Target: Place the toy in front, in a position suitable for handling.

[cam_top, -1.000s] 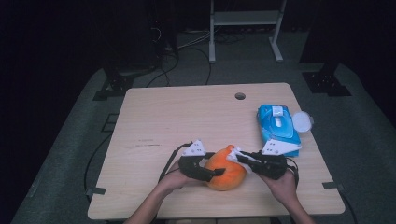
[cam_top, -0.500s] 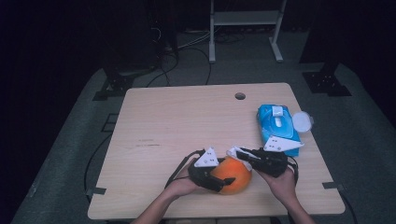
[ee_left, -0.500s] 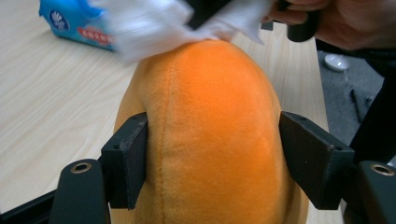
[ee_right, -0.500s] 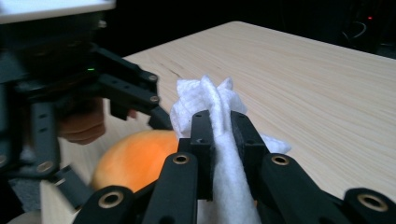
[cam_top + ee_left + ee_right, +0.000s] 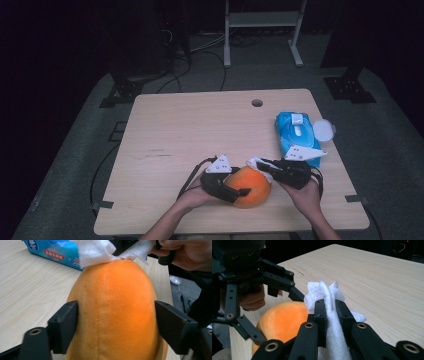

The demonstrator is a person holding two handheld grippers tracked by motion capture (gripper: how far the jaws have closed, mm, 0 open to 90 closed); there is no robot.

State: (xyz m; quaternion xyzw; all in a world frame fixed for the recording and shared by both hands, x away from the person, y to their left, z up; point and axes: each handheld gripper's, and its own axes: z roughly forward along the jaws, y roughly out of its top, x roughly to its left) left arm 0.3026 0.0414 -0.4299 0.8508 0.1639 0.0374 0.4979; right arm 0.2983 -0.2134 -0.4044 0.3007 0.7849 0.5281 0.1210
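An orange plush toy (image 5: 250,186) lies near the table's front edge. My left gripper (image 5: 244,187) comes in from its left with one jaw on each side of it. In the left gripper view both pads dent the plush toy (image 5: 115,310); the jaws have just been opening, and my left gripper (image 5: 116,325) still holds it. My right gripper (image 5: 261,165) is shut on a white wipe (image 5: 254,161) that lies against the toy's far top. The right gripper view shows the wipe (image 5: 322,291) pinched between the jaws of my right gripper (image 5: 329,305), beside the plush toy (image 5: 279,320).
A blue pack of wet wipes (image 5: 295,132) lies at the table's right side, with a round white lid (image 5: 322,130) beside it. The wooden table (image 5: 200,130) has a cable hole (image 5: 257,103) near its far edge. A metal stand and cables stand on the floor behind.
My left gripper has slid a little to the right, further around the plush toy, and the toy has shifted slightly with it. The right gripper and wipe have kept still.
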